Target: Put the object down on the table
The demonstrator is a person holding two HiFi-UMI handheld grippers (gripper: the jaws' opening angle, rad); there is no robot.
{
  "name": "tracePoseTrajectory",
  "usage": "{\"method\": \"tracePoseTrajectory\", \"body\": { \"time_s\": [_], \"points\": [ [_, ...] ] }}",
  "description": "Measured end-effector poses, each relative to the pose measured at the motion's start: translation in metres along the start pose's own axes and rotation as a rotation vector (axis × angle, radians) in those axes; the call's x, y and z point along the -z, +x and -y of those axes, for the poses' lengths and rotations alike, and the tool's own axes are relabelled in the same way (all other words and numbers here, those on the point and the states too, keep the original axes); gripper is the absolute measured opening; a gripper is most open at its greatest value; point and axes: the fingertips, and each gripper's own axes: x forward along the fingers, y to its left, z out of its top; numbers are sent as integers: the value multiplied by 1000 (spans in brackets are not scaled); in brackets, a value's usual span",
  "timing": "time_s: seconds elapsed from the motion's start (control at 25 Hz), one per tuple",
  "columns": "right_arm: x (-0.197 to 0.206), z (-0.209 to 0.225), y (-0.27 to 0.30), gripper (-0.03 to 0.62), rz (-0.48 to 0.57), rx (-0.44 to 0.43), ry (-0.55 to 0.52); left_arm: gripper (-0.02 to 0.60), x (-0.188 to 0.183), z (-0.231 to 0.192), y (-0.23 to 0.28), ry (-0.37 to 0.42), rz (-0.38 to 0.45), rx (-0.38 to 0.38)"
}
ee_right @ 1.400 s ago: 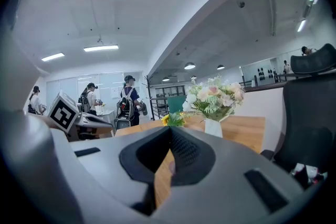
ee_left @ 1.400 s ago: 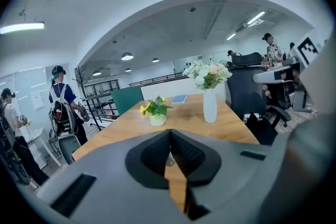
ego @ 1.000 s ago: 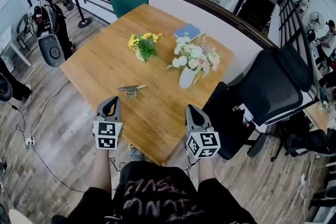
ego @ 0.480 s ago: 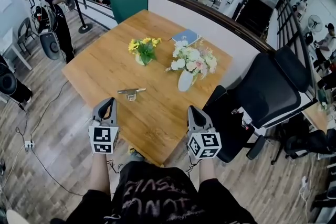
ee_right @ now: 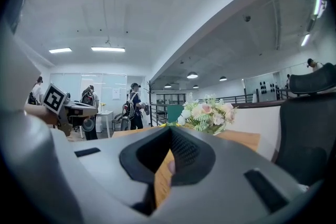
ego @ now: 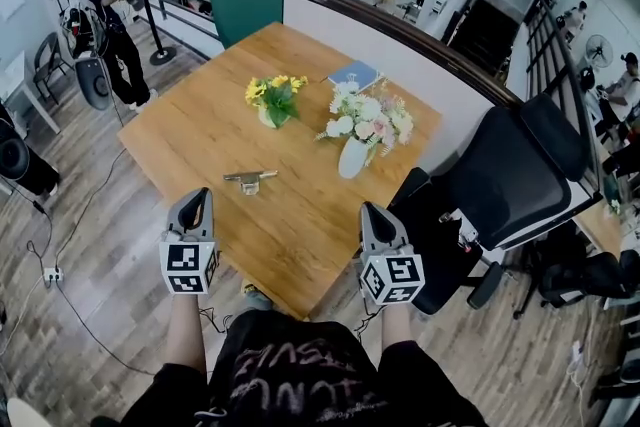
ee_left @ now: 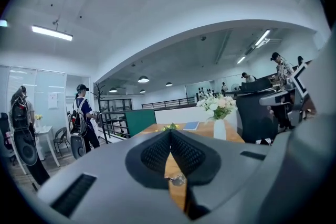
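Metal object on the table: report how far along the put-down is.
Done: the metal object lies on the wooden table, free of both grippers. In hand: nothing; left gripper and right gripper are shut and empty at the near edge. Remaining: nothing visible.

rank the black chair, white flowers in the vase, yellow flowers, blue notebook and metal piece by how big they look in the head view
1. black chair
2. white flowers with their vase
3. yellow flowers
4. blue notebook and metal piece: about alike; the notebook lies farther off, so unranked.
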Motion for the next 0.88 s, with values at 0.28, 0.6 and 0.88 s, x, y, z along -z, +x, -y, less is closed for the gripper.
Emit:
{"method": "tracePoseTrajectory", "body": {
  "time_s": [0.28,0.6,0.88],
  "points": [
    [0,2,-2,5,3,5,4,12,-3,-1,-4,1,4,-14],
    [0,4,-5,5,5,7,3,12,0,2,-5,-8,6,-15],
    [2,3,-3,5,5,8,2,12,4,-2,-6,-20,9,-21]
  ]
}}
